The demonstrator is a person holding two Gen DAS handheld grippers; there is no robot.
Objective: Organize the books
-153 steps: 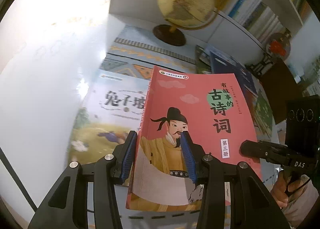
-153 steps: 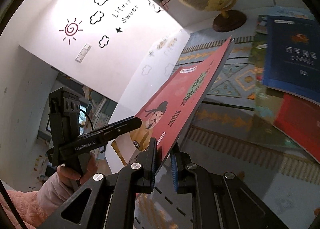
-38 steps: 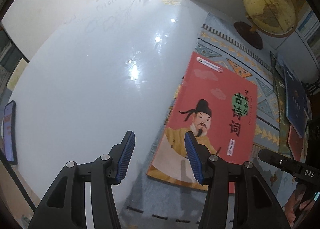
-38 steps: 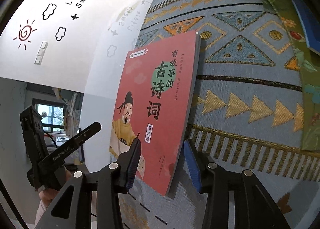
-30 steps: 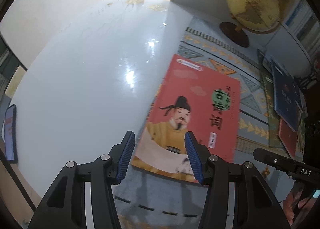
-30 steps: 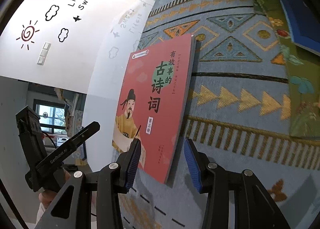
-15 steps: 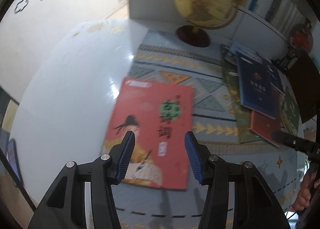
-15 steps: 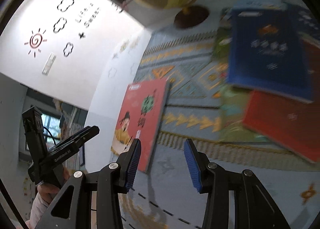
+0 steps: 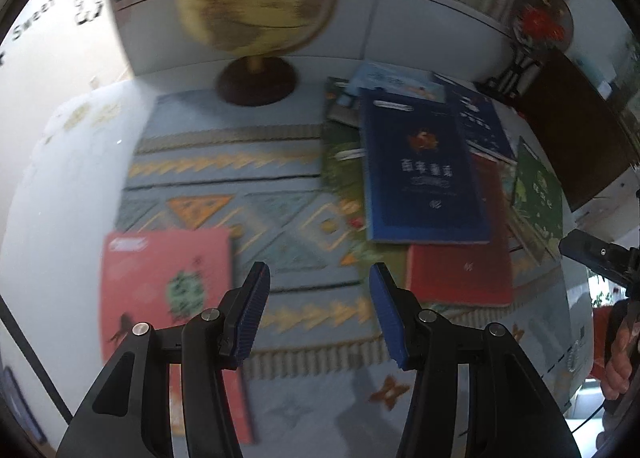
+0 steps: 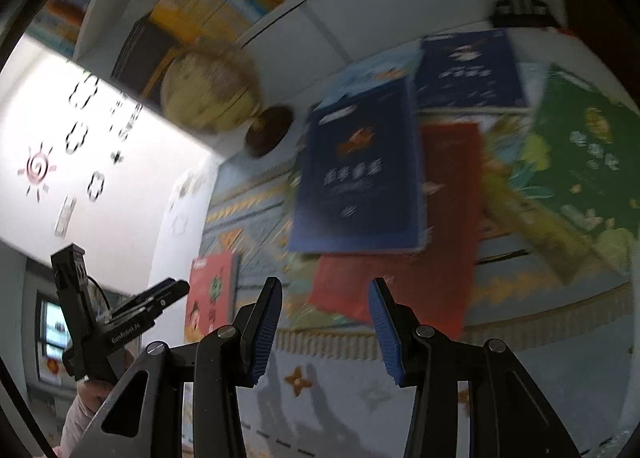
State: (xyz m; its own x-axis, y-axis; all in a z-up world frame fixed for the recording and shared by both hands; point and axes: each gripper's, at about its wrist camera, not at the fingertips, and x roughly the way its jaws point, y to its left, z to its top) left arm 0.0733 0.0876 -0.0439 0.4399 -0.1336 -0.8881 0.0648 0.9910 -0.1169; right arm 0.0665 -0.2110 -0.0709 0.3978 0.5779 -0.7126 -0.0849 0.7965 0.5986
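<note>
— Left wrist view: left claw [image 9: 316, 308] parted at a middling width, nothing between the pads, hovering over the patterned mat [image 9: 256, 202]. And the books?

— Pink book [image 9: 160, 298] flat on the mat's near-left corner, well apart from the globe [image 9: 256, 10]. Loose pile on the globe's right: blue book [image 9: 420, 174] on top, red book [image 9: 460, 274] under its near edge, green book [image 9: 538, 190] at the far right. All blurred.

— Right wrist view?

— Right claw [image 10: 324, 328] likewise half-spread and empty, pads clear of everything, above the mat's near fringe. Red book just beyond the pads, blue one overlapping it, globe behind on the white counter [image 10: 188, 202]. Left claw visible at lower left, gripped by a hand [image 10: 90, 402] in a pink sleeve, beside the pink book.
</note>
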